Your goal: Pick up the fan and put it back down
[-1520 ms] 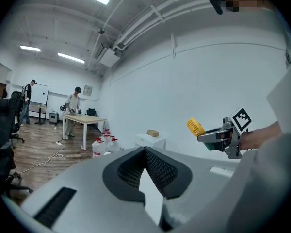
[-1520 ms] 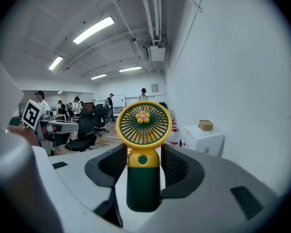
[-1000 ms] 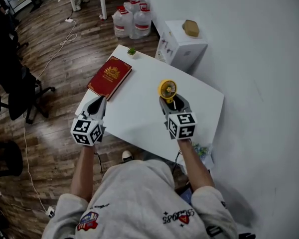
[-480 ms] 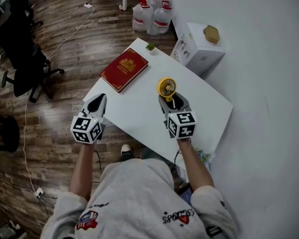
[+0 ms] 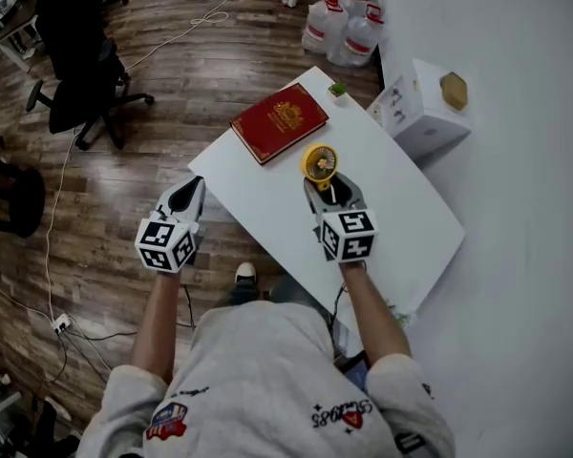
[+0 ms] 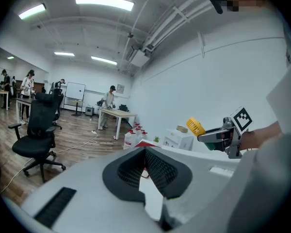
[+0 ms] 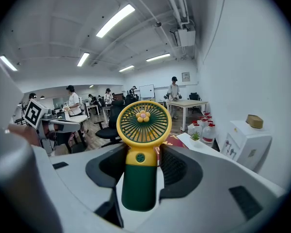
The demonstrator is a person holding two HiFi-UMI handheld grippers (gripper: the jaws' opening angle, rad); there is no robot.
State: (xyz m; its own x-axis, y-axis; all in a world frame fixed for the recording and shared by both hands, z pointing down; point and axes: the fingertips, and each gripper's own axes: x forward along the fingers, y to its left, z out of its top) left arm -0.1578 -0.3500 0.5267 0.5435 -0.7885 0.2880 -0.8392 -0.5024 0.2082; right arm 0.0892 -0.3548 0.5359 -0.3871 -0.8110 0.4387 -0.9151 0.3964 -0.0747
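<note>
Yellow-headed fan (image 7: 143, 123) upright over the white table (image 5: 267, 203), its green handle clamped in the right gripper (image 5: 330, 189), which hides the handle from overhead. A red book (image 5: 279, 121) lies at 11 o'clock. At 9 o'clock, off the table's edge, the left gripper (image 5: 187, 195) hangs closed and empty.

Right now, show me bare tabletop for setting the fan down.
Widest bare stretch of the white table runs from the fan, clamped in the right gripper, to the right-hand corner. A smaller patch lies between the red book and the near edge. The far corner, with book and potted plant, is crowded.
</note>
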